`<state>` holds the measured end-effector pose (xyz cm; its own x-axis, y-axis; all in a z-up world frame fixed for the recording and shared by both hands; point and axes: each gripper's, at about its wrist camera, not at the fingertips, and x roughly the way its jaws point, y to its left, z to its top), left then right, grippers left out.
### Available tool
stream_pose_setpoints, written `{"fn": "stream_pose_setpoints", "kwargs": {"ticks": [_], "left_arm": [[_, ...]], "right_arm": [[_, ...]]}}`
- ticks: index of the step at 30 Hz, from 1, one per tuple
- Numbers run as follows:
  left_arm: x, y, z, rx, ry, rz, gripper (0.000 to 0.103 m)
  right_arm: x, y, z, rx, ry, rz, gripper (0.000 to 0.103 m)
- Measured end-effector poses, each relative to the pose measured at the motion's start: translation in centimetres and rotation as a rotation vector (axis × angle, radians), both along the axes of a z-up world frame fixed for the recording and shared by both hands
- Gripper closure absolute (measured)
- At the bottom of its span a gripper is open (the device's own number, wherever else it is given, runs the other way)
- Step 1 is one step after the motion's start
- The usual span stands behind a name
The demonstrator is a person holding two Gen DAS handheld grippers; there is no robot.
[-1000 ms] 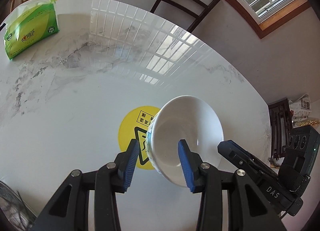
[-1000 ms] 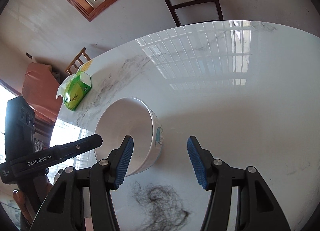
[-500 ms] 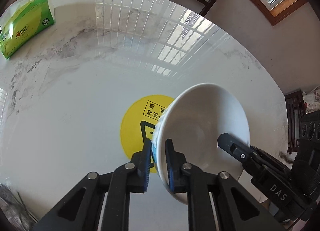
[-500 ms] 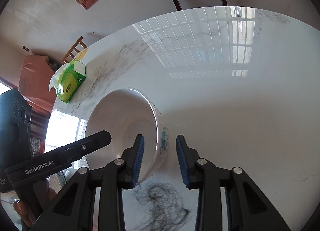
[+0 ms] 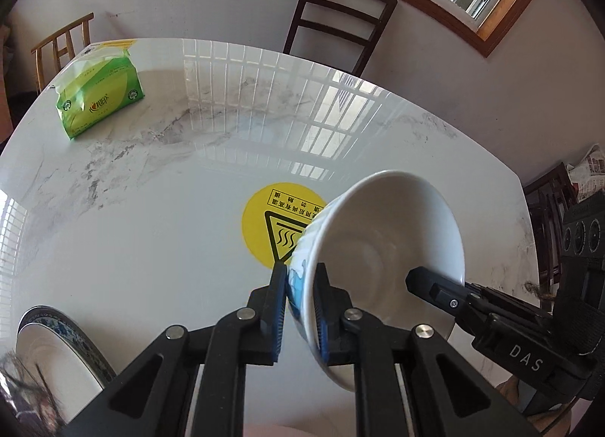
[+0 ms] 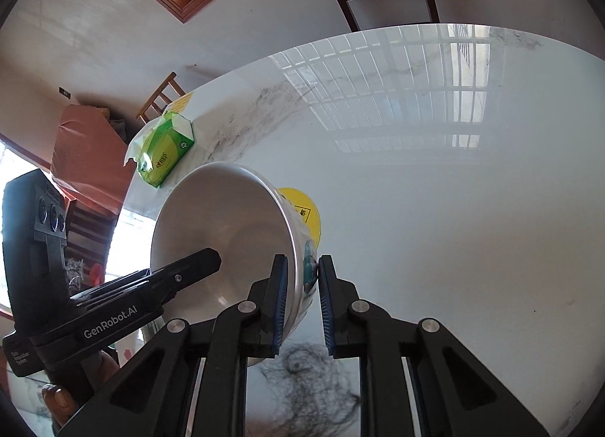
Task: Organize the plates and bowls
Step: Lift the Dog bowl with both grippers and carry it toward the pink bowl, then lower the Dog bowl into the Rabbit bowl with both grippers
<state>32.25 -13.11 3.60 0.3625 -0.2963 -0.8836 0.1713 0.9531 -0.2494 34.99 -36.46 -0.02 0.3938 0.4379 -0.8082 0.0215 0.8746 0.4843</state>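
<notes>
Bowl point(image 5: 382, 248) wall is pinched by both the left hand-held gripper point(image 5: 300, 308) and the right hand-held gripper point(image 6: 301, 301), tilted above the counter point(image 5: 151, 229). We advise raising both evenly, then moving toward the plate point(image 5: 56, 338).

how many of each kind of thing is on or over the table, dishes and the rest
bowl: 1, clamped at its rim by the left gripper and the right gripper
plate: 1, blue-patterned rim, at the table's near left edge
tissue pack: 1, green
yellow warning sticker: 1
total: 4
</notes>
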Motion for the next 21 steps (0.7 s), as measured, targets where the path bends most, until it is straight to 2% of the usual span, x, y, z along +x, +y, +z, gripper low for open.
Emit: {"fn": "stream_pose_setpoints", "kwargs": {"ticks": [8, 21], "left_arm": [[-6.9, 2.3, 3.6, 0.021, -0.104, 0.004, 0.089], [-15.3, 5.7, 5.0, 0.028, -0.144, -0.002, 0.089]], "right_arm": [[-5.3, 1.6, 3.1, 0.052, -0.02, 0.032, 0.089], [-13.1, 5.2, 5.5, 0.06, -0.059, 0.091, 0.089]]}}
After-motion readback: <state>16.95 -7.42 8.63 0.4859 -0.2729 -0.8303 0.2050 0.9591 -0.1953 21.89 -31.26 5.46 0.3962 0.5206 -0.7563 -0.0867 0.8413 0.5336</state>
